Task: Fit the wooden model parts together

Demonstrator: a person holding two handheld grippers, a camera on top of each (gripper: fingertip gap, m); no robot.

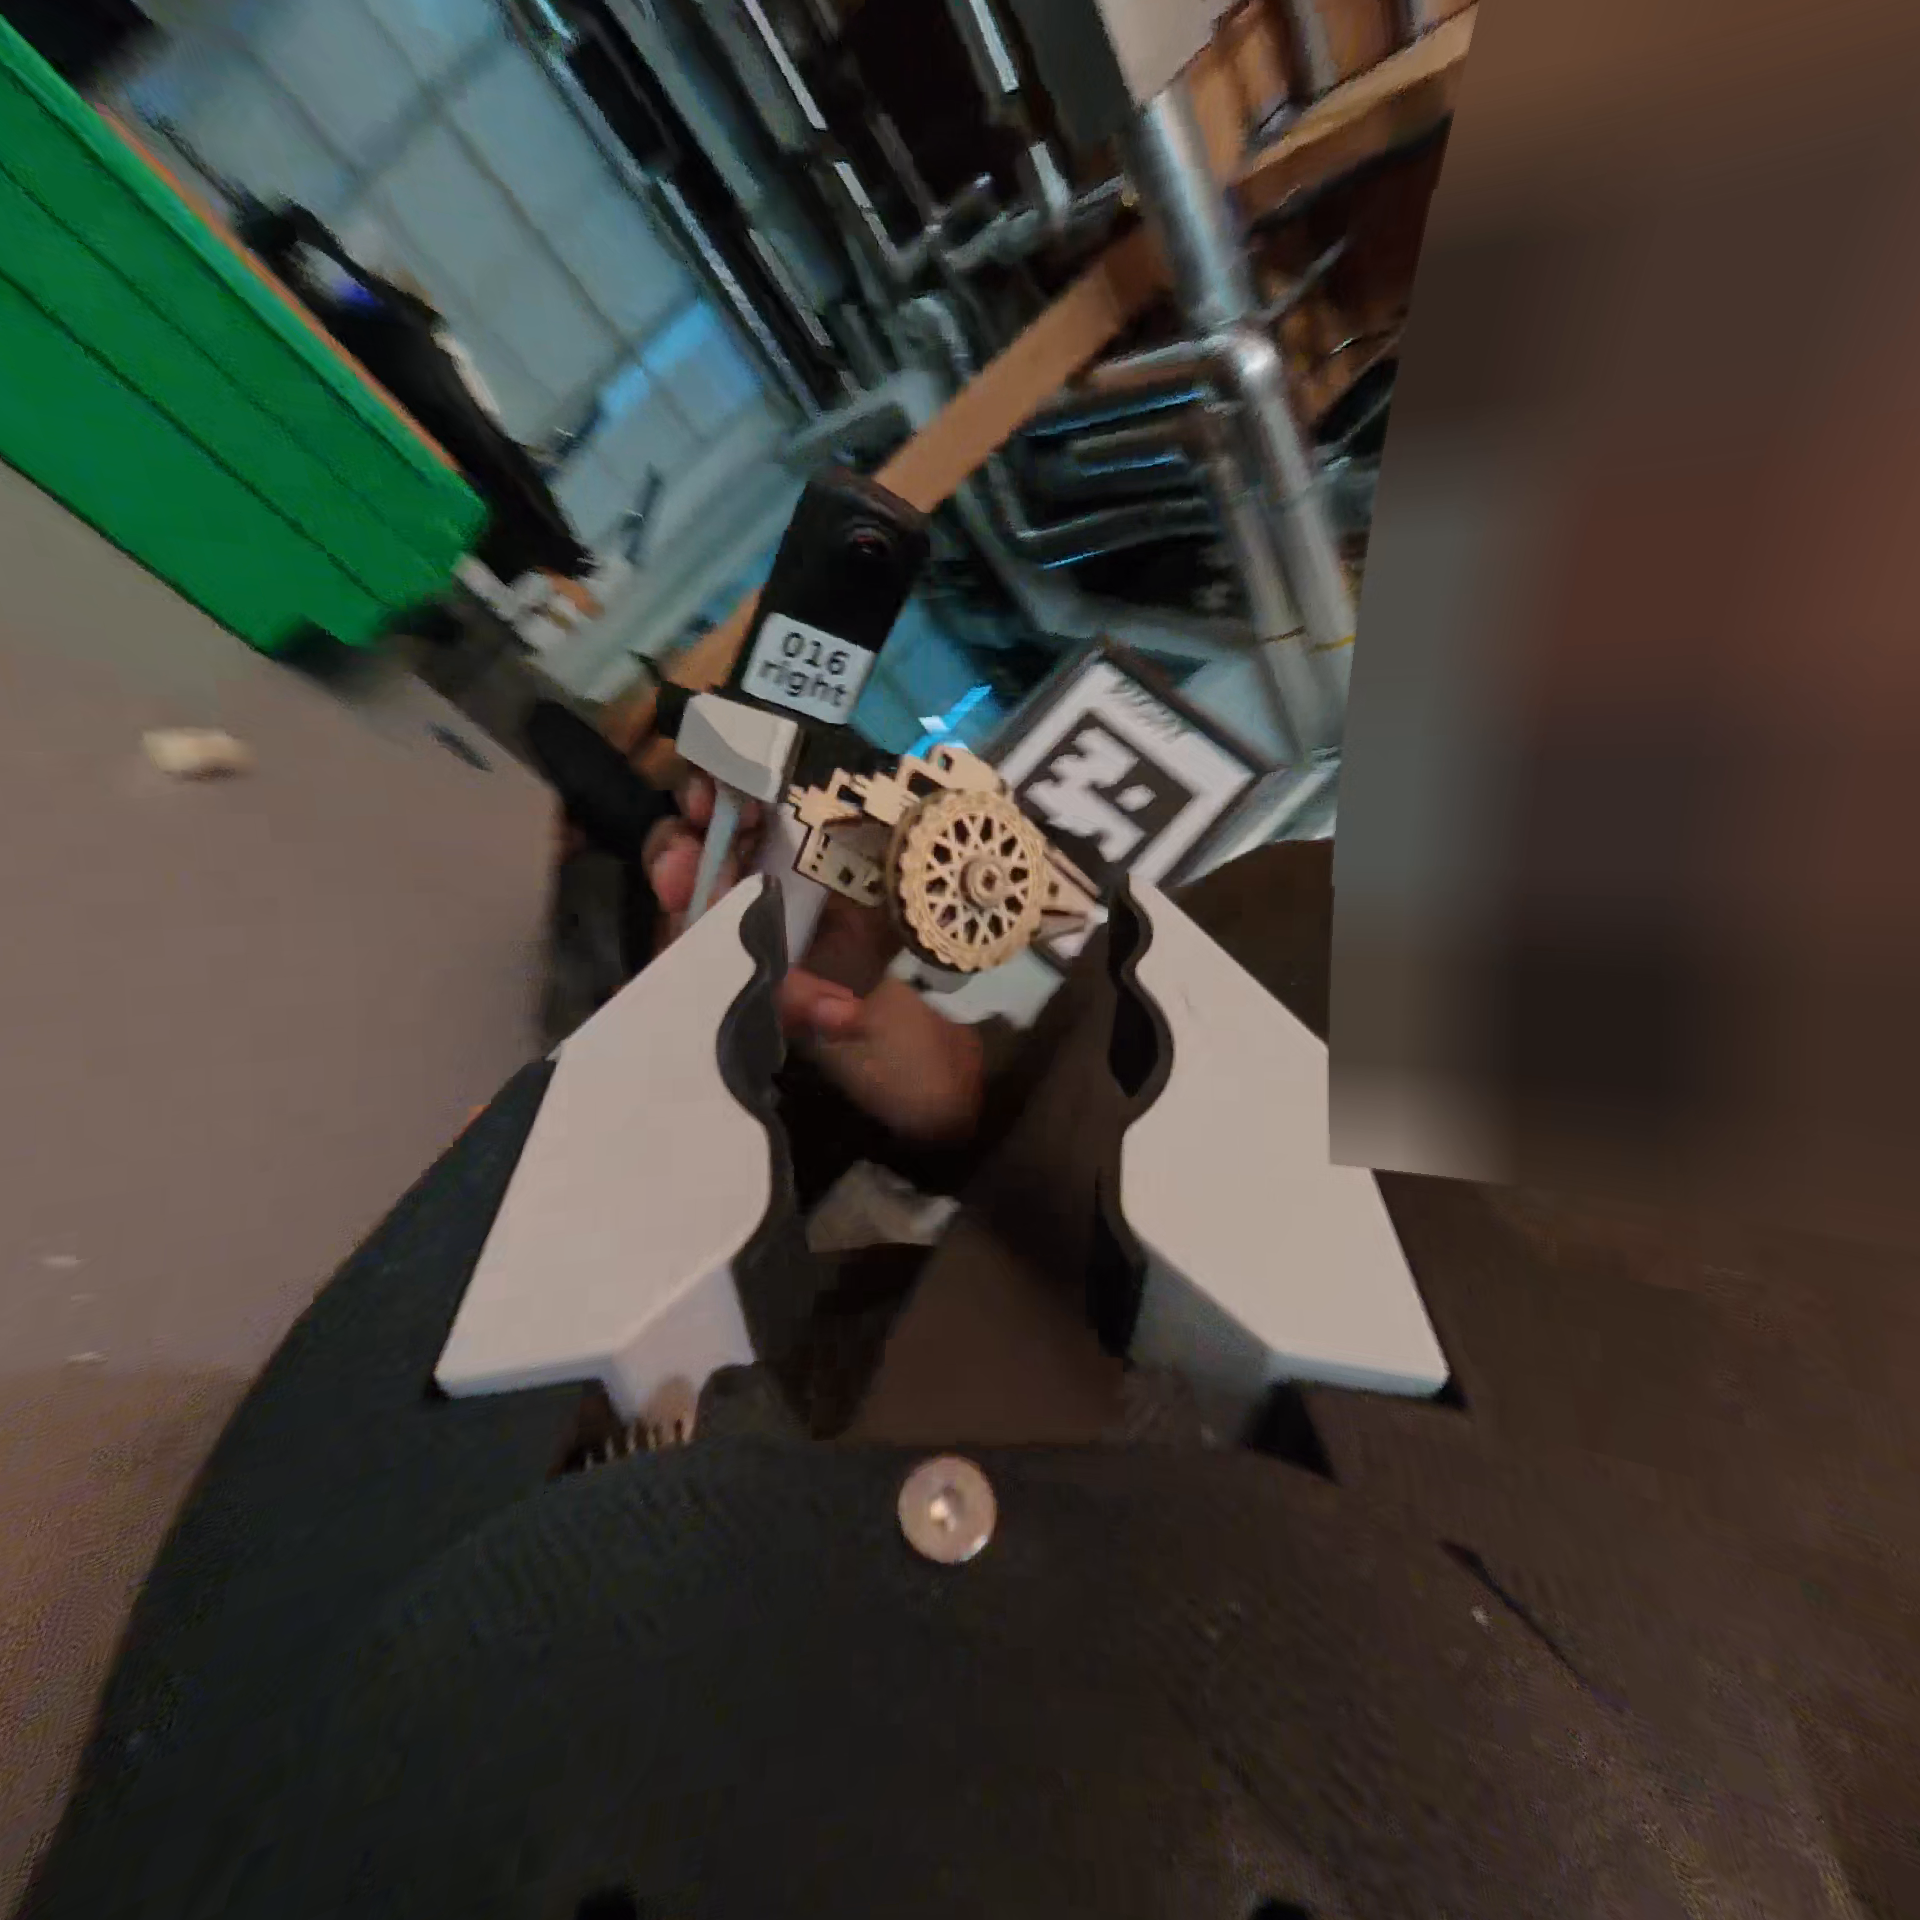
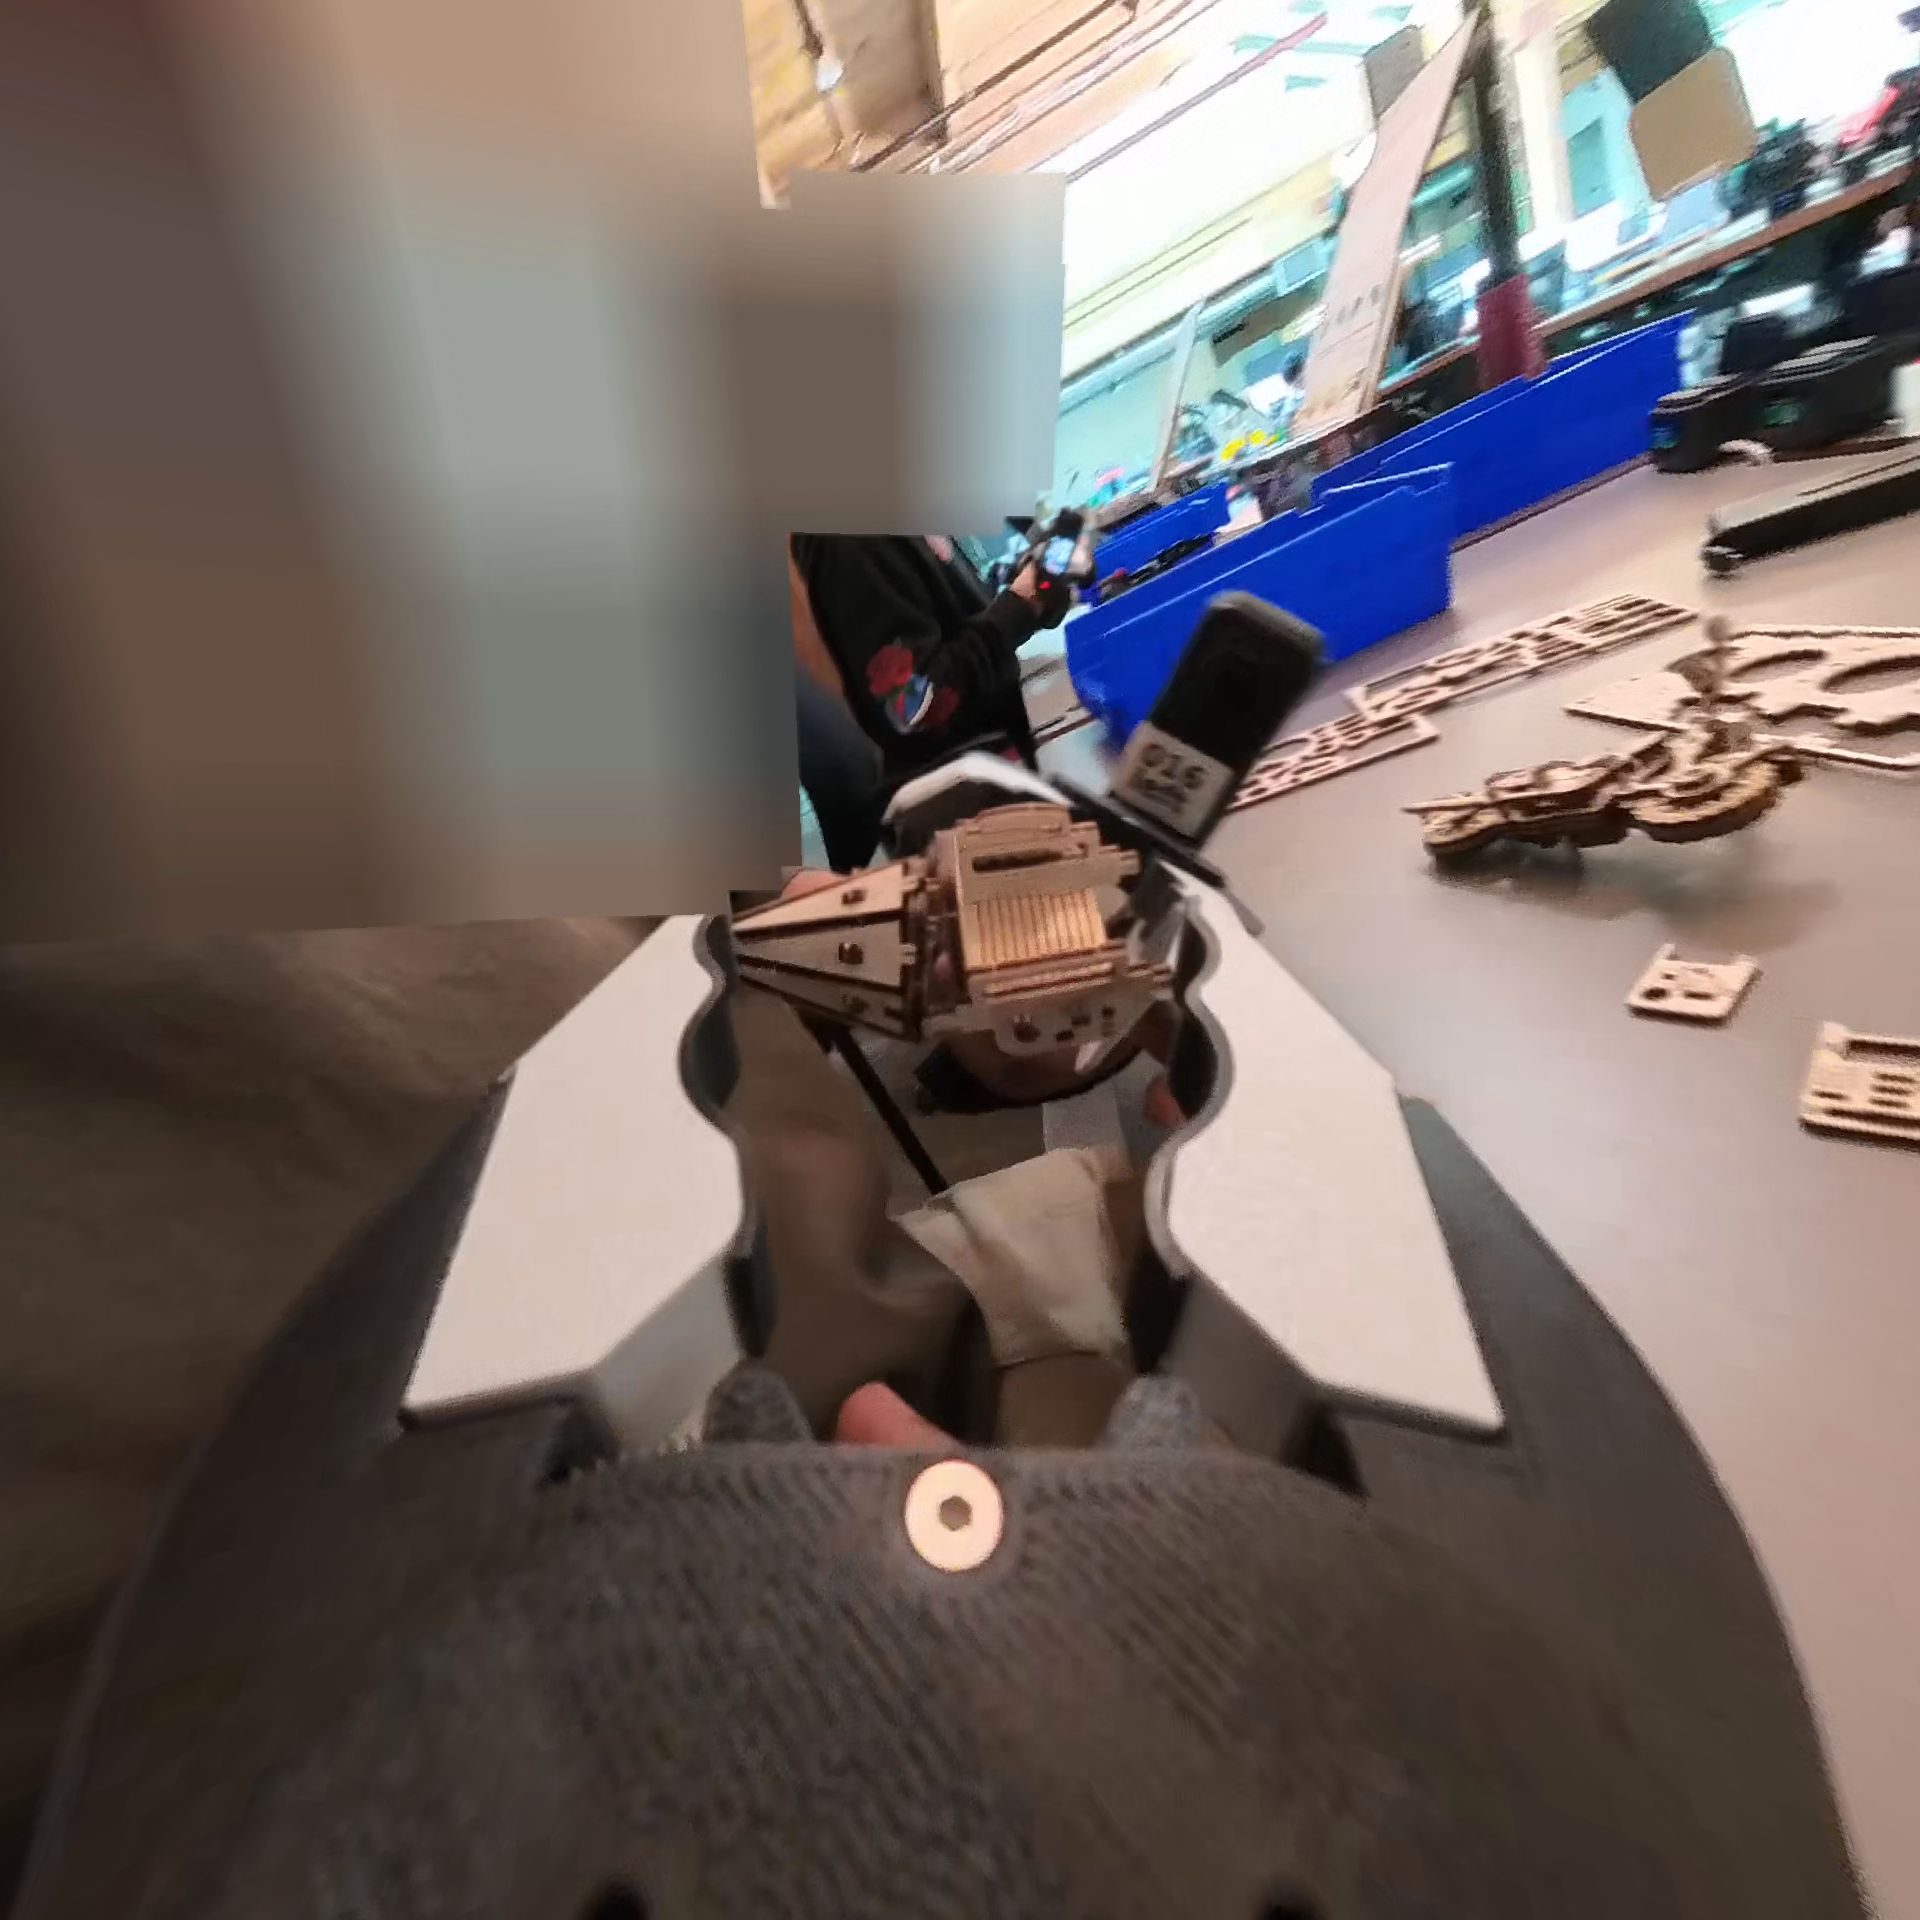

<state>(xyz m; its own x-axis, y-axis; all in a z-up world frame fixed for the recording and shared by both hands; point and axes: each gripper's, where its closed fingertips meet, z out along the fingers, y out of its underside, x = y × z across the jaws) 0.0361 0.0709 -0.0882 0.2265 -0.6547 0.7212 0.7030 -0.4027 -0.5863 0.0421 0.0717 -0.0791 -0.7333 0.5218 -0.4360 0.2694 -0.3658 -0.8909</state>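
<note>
The wooden model (image 2: 966,935), a pale laser-cut body with a pointed nose, spans the gap between my right gripper's (image 2: 961,951) fingertips, which look shut on it. In the left wrist view the same model (image 1: 966,878) shows a spoked wheel facing me. It sits at the tips of my left gripper (image 1: 945,899), whose jaws stand wide apart with no contact seen. The right gripper (image 1: 800,665) shows beyond the model there, with a hand under it. The left gripper (image 2: 1216,717) shows behind the model in the right wrist view.
On the grey table (image 2: 1455,1143) to the right lie wooden part sheets (image 2: 1455,686), a built wooden motorcycle (image 2: 1610,800) and two small loose pieces (image 2: 1688,982). Blue bins (image 2: 1351,561) stand behind. A person in black (image 2: 904,665) stands beyond. A green bin (image 1: 208,364) and a marker board (image 1: 1132,790) show in the left wrist view.
</note>
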